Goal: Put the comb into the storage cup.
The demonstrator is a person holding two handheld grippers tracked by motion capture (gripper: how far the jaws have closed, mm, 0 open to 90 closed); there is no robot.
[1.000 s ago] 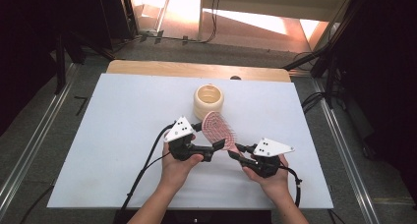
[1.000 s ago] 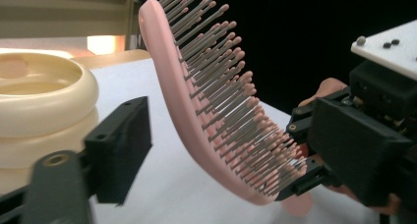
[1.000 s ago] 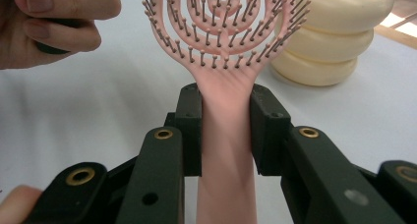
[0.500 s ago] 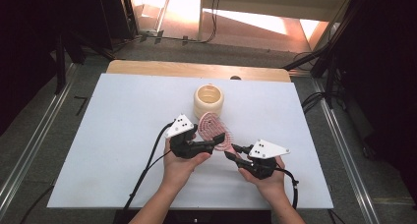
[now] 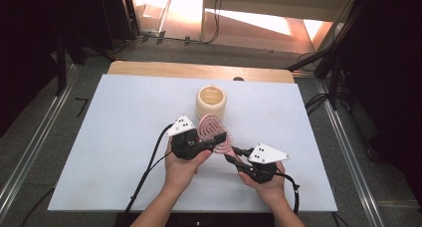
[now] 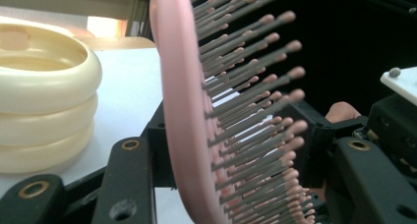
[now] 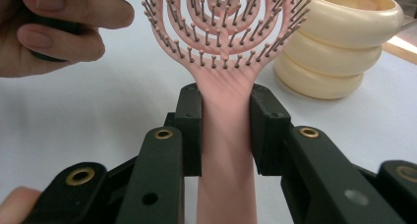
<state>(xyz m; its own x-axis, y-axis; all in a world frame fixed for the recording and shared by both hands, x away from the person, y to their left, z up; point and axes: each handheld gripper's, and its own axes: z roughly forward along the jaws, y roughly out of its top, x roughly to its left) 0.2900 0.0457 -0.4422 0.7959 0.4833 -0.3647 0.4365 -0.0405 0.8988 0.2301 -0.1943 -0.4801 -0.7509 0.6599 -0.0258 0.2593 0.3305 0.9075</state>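
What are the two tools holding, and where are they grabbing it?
Both hold the pink hairbrush. The right tool clamps its handle just below the bristles. The left tool has just been closing on the brush head, back and bristle side between its jaws.

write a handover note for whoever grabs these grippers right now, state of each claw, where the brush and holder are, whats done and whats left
Right claw: shut on the handle of the pink hairbrush, which is lifted off the table.
Left claw: its jaws have just been closing around the brush head; back and bristles sit between them, but contact isn't clear.
Cream ribbed holder: upright on the white table, just behind the brush, nothing visible inside.
Done: brush picked up, both claws on it.
Left: probably confirm the left grip, release the right, then stand the brush in the holder.
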